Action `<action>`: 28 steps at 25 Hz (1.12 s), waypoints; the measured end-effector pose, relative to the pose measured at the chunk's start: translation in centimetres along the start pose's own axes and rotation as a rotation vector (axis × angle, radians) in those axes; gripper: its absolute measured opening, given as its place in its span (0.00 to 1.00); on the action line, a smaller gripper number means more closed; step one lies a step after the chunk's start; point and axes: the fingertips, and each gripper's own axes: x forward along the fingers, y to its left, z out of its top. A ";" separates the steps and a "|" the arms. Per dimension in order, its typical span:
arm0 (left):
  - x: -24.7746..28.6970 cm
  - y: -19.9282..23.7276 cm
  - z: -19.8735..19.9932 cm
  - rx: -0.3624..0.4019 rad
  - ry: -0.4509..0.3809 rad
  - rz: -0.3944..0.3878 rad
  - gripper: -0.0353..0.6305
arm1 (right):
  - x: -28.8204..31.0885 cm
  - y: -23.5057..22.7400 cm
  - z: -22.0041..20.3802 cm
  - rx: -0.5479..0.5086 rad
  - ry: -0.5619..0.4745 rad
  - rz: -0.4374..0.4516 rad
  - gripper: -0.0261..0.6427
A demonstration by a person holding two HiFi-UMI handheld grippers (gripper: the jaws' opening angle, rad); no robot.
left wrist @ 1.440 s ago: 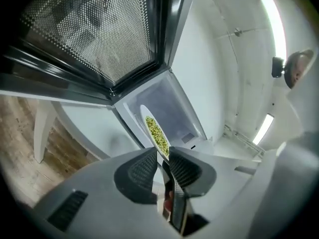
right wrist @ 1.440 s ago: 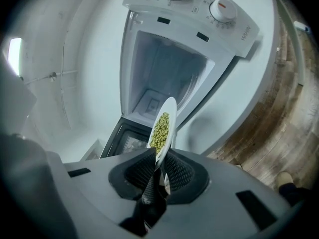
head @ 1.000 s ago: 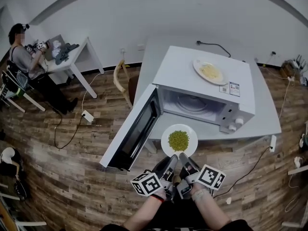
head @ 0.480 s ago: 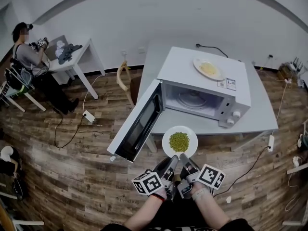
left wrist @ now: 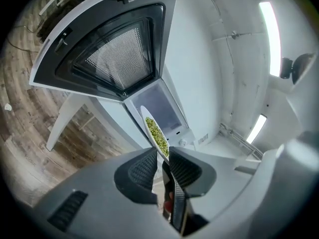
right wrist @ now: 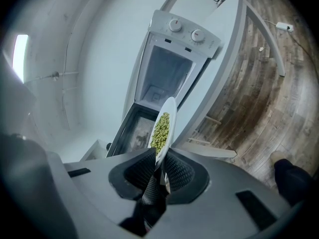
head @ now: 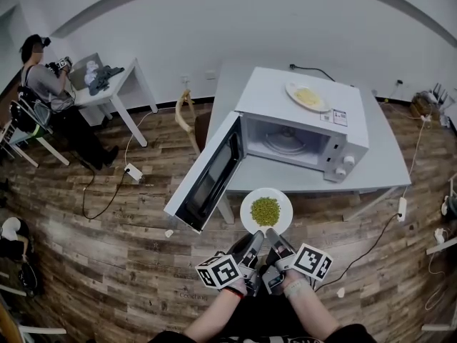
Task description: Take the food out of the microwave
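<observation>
Head view looks down on a white microwave (head: 307, 131) that sits on a grey table (head: 389, 166). Its door (head: 207, 181) hangs wide open to the left. The plate of peas (head: 265, 211) is out of the microwave. It is held up in front of it, over the near edge of the table and the wood floor (head: 107, 263). The left gripper (head: 253, 241) and the right gripper (head: 277, 239) sit side by side at the near rim of the plate. Another plate with yellow food (head: 308, 96) rests on top of the microwave. Far off at the left, a person (head: 43, 84) sits at a small white desk (head: 114, 84). Left gripper view shows its two dark pads pinching the rim of the plate, with the green peas just past the tips. The open door is up above, and the inside of the microwave is behind the plate. Right gripper view shows its pads pressed on the rim too. The plate is seen from the edge, with the peas piled on it. Behind it stand the microwave with two round knobs (right wrist: 175, 26) and the open door. The wood floor fills the right side.
</observation>
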 end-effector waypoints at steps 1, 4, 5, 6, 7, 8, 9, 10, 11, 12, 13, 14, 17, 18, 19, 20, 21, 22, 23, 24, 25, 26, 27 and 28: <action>-0.2 0.0 -0.1 0.000 0.002 0.000 0.17 | -0.2 0.0 -0.2 0.002 -0.001 -0.001 0.14; -0.7 -0.2 -0.5 0.001 0.007 0.000 0.17 | -0.7 0.0 -0.6 0.002 -0.004 -0.002 0.14; -0.8 -0.3 -0.6 0.002 0.008 -0.002 0.17 | -0.8 0.0 -0.7 0.002 -0.006 -0.002 0.14; -0.9 -0.4 -0.6 0.002 0.010 -0.003 0.17 | -0.9 0.0 -0.7 0.003 -0.009 -0.001 0.14; -1.0 -0.5 -0.8 0.003 0.012 -0.004 0.17 | -1.1 0.0 -0.8 0.004 -0.011 -0.001 0.14; -1.0 -0.5 -0.9 0.003 0.014 -0.005 0.17 | -1.2 0.0 -0.9 0.005 -0.013 -0.001 0.14; -1.1 -0.6 -1.0 0.004 0.015 -0.006 0.17 | -1.4 0.0 -0.9 0.005 -0.015 -0.001 0.14; -1.2 -0.7 -1.1 0.006 0.016 -0.007 0.17 | -1.6 0.0 -1.0 0.004 -0.017 -0.001 0.14; -1.3 -0.7 -1.3 0.006 0.016 -0.009 0.17 | -1.7 0.0 -1.1 0.003 -0.018 -0.001 0.14; -1.4 -0.8 -1.4 0.007 0.016 -0.010 0.17 | -1.9 0.0 -1.2 0.003 -0.018 -0.001 0.14; -1.5 -0.9 -1.5 0.006 0.015 -0.011 0.17 | -2.1 0.0 -1.3 0.003 -0.018 -0.001 0.14; -1.7 -0.9 -1.6 0.005 0.015 -0.011 0.17 | -2.2 0.0 -1.4 0.003 -0.018 -0.001 0.14; -2.0 -1.0 -2.1 0.002 0.018 -0.011 0.17 | -2.7 -0.2 -1.7 0.003 -0.019 -0.003 0.14; -2.1 -1.0 -2.2 0.001 0.020 -0.011 0.17 | -2.8 -0.2 -1.8 0.004 -0.020 -0.003 0.14; -2.2 -1.0 -2.4 0.001 0.021 -0.011 0.17 | -2.9 -0.3 -1.9 0.005 -0.020 -0.003 0.14; -2.4 -1.0 -2.5 0.000 0.021 -0.011 0.17 | -3.1 -0.3 -2.1 0.006 -0.020 -0.004 0.14; -2.5 -1.0 -2.7 0.000 0.022 -0.011 0.17 | -3.2 -0.4 -2.2 0.007 -0.020 -0.004 0.14; -2.7 -1.0 -2.8 -0.001 0.022 -0.010 0.17 | -3.4 -0.4 -2.4 0.007 -0.020 -0.005 0.14; -2.9 -1.0 -3.0 0.000 0.024 -0.010 0.17 | -3.6 -0.5 -2.6 0.007 -0.019 -0.006 0.14; -3.0 -1.1 -3.2 0.001 0.026 -0.009 0.17 | -3.8 -0.6 -2.8 0.005 -0.019 -0.007 0.14; -3.2 -1.1 -3.5 0.005 0.030 -0.009 0.17 | -4.0 -0.6 -3.0 0.004 -0.018 -0.008 0.14; -3.4 -1.0 -3.8 0.007 0.034 -0.008 0.17 | -4.2 -0.7 -3.2 0.002 -0.019 -0.010 0.14; -3.6 -1.0 -4.1 0.008 0.037 -0.008 0.17 | -4.4 -0.9 -3.4 0.002 -0.020 -0.011 0.14; -3.8 -1.0 -4.3 0.006 0.039 -0.008 0.17 | -4.6 -1.0 -3.6 0.003 -0.021 -0.013 0.14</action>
